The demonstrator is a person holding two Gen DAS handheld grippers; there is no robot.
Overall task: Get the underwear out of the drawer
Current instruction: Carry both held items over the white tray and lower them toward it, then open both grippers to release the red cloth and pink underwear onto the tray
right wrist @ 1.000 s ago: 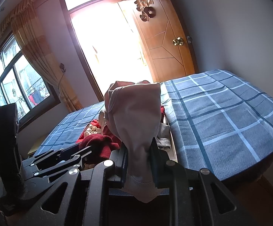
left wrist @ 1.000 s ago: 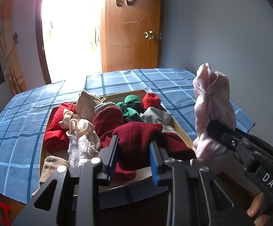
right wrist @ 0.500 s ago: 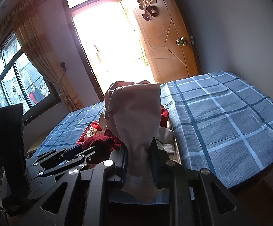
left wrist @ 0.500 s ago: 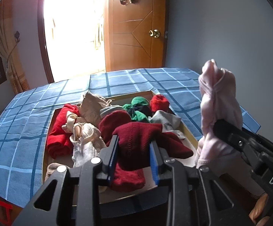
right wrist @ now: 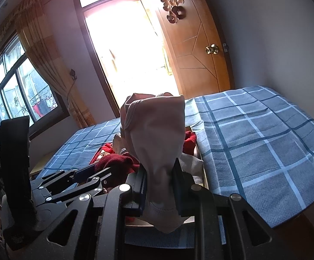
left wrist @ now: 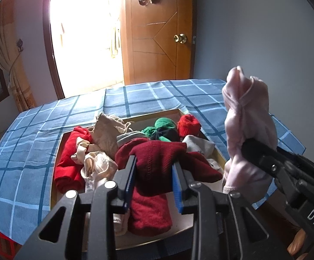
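An open wooden drawer [left wrist: 219,153] full of clothes lies on the blue checked bed. My left gripper [left wrist: 154,173] is shut on dark red underwear [left wrist: 157,162], which drapes over its jaws above the drawer's near end. My right gripper [right wrist: 159,184] is shut on pale pink underwear [right wrist: 157,130], held upright above the drawer's right side. That pink underwear [left wrist: 247,130] and the right gripper [left wrist: 250,149] also show at the right of the left wrist view. In the right wrist view, the left gripper [right wrist: 92,173] with the dark red underwear [right wrist: 115,164] sits low on the left.
The drawer also holds a bright red garment [left wrist: 70,158], beige and cream pieces [left wrist: 107,132], green ones [left wrist: 163,125] and a white one [left wrist: 198,145]. The blue checked bedspread [right wrist: 265,140] spreads around it. A wooden door [left wrist: 157,32] and bright doorway stand behind.
Both grippers have drifted a little with their garments still held; the view of the drawer has shifted slightly rightward. The grips have not changed.
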